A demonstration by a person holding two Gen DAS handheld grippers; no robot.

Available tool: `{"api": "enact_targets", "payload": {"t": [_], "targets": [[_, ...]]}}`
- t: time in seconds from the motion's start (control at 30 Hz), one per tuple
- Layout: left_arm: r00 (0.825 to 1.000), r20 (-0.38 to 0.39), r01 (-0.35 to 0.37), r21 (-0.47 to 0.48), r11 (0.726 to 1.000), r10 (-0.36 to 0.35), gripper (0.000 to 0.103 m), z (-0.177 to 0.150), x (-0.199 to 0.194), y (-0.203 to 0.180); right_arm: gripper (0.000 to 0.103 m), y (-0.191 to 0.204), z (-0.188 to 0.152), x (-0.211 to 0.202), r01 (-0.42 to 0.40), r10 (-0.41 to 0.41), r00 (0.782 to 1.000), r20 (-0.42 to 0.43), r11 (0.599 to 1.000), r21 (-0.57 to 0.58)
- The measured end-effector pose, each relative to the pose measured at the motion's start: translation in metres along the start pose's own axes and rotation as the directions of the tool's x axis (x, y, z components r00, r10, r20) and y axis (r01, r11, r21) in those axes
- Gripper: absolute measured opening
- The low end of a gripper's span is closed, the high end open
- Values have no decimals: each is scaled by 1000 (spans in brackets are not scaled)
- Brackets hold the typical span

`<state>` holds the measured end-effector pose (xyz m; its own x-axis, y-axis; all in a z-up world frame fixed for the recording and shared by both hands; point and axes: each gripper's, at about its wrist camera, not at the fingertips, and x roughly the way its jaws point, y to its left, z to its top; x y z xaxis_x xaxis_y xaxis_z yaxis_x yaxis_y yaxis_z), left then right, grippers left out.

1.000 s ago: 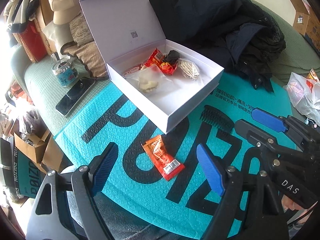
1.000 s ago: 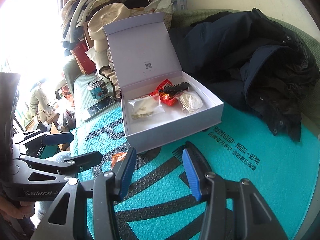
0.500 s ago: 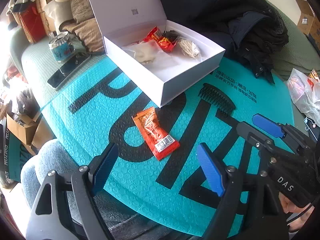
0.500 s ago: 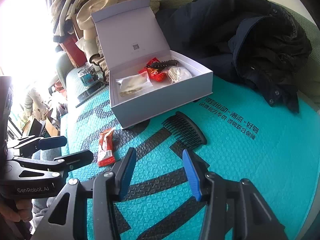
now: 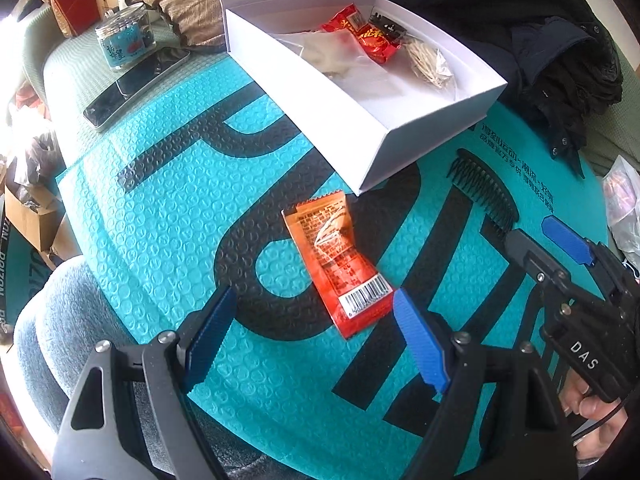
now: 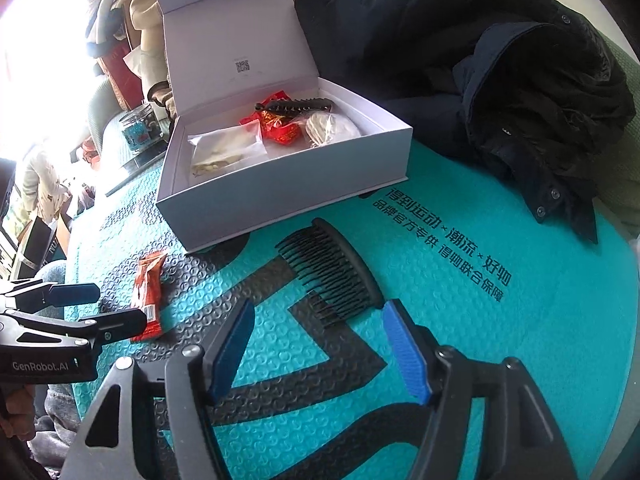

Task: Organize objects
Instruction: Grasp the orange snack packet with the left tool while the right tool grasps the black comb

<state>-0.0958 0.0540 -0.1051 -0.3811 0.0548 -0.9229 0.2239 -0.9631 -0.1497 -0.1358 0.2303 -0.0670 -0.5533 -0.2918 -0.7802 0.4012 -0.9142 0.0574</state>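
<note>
An orange snack packet [image 5: 338,264] lies flat on the teal mat [image 5: 160,208], just in front of my open, empty left gripper [image 5: 312,312]; it also shows in the right wrist view [image 6: 149,292]. A black hair comb [image 6: 334,272] lies on the mat just ahead of my open, empty right gripper [image 6: 318,334]; the left wrist view shows the comb [image 5: 484,192] too. An open white box [image 6: 288,176] behind them holds red packets, a black clip and clear bags. The right gripper [image 5: 556,248] appears at the right of the left wrist view, the left gripper [image 6: 88,308] at the left of the right wrist view.
A dark jacket [image 6: 500,76] is piled behind and right of the box. A phone [image 5: 136,86] and a small jar [image 5: 124,42] sit at the mat's far left. Piled clothes and cardboard boxes surround the couch. A plastic bag [image 5: 624,208] lies at the right.
Both grippers have moved forward and down toward the mat. The packet now lies close to the left fingers and the comb close to the right fingers. Both stay open.
</note>
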Motion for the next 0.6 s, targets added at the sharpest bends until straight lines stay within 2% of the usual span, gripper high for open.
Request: {"api": "enact_targets", "payload": {"t": [0.23,0.47,0.6], "targets": [[1000,-6,24,-16,1000,-24,80,18,13,1,69,1,17,26,12,-15,999,-30,997,-78],[1000,-24,-20,16,1000,20,80,22,18,-5,70,3,30,48,1,-10,998,-64,990,-140],[999,-13,-34,33,999,34,80,23,22,-4,70,1,28,58,-12,1,995,-100,994,-111]]}}
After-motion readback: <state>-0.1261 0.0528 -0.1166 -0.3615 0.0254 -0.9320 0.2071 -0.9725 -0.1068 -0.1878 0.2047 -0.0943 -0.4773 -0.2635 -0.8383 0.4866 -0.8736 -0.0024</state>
